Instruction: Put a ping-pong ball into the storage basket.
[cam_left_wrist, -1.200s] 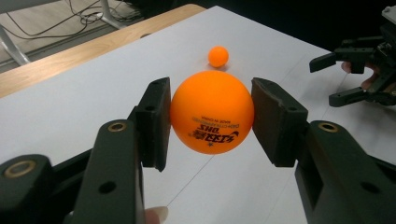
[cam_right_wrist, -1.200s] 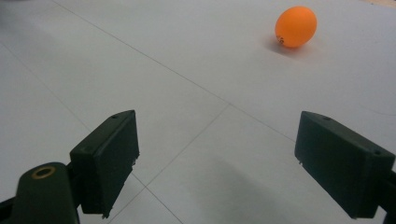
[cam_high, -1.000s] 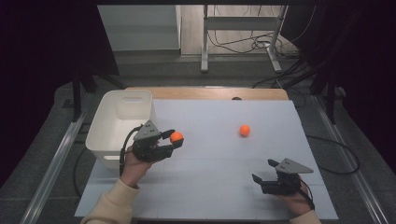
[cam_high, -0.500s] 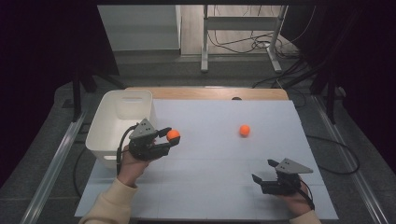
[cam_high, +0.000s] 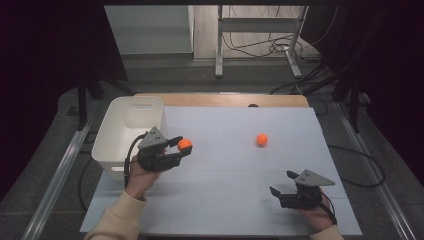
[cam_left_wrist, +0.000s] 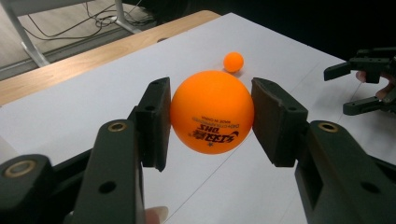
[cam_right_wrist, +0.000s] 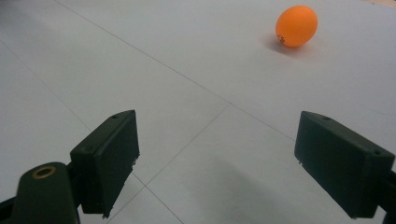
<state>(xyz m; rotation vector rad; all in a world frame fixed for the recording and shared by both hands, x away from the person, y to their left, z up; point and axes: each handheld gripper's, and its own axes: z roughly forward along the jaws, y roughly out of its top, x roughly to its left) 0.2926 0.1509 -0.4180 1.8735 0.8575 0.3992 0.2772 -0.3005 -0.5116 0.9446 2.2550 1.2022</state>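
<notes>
Orange balls number two: one ball (cam_left_wrist: 212, 118) clamped in the left gripper (cam_high: 176, 148), a second ball (cam_high: 262, 139) loose on the table (cam_high: 225, 190). One white bin (cam_high: 127, 131) sits beside it. Right gripper (cam_high: 282, 183) jaws stand wide, empty.

The left gripper (cam_high: 179, 146), jaws closed on an orange ball (cam_high: 185, 144), has shifted slightly toward the left of the frame in the high view, carrying the ball nearer the white bin (cam_high: 116, 135). Ball and gripper now lie just right of the bin's rim.
</notes>
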